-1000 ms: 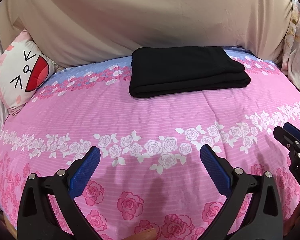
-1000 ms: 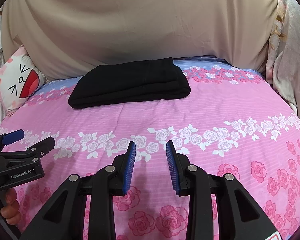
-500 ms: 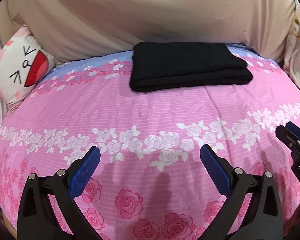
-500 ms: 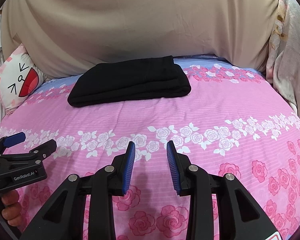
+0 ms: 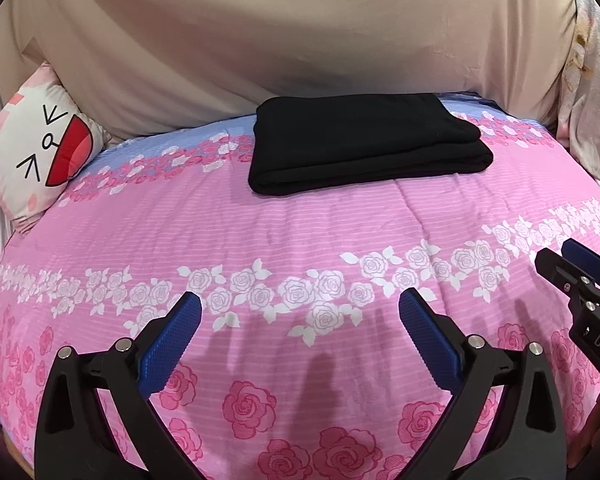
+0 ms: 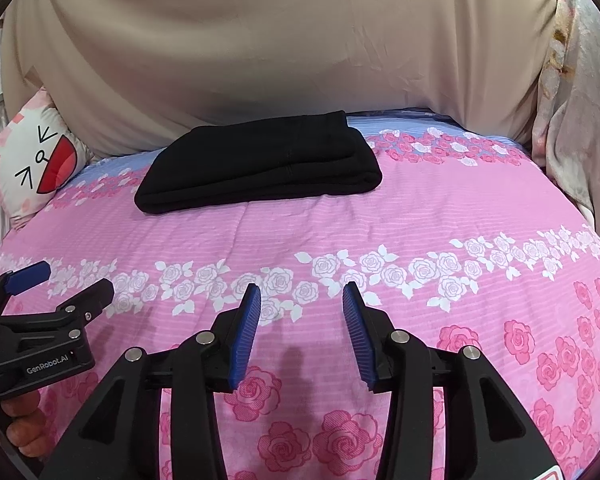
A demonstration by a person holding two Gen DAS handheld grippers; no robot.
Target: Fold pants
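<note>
- Left wrist view: the black pants (image 5: 364, 144) lie folded into a flat rectangle at the far end of the bed (image 5: 300, 232), right up against the beige cloth (image 5: 284, 32) that rises behind.
- Their long axis runs across the picture, left to right; the thick folded edge faces us, and the right end shows stacked layers.
- A cat-face pillow (image 5: 40, 152) leans at the far left, well apart from the pants.
- The left hand-held gripper (image 5: 300, 340) hangs over the near rose-print cover, its blue pads (image 5: 168, 348) spread wide apart, nothing between them.
- Between gripper and pants there's a broad open stretch of pink bedspread, bare all the way across.
- At the right edge, the tip of the right hand-held gripper (image 5: 576, 268) pokes in, also clear of the fabric.

- Right wrist view: same pants (image 6: 260, 164), now left of centre, long axis again crosswise and tilted a touch, with the left end nearer us.
- The right hand-held gripper (image 6: 302, 332) sits low over the cover, its jaws opening, with only bedspread seen in the gap.
- A floral cloth (image 6: 580, 120) hangs at the right side of the bed; the cover (image 6: 460, 208) in front of it lies free.
- Low on the left, the left hand-held gripper (image 6: 66, 280) shows side-on, a hand (image 6: 22, 420) wrapped round its handle.
</note>
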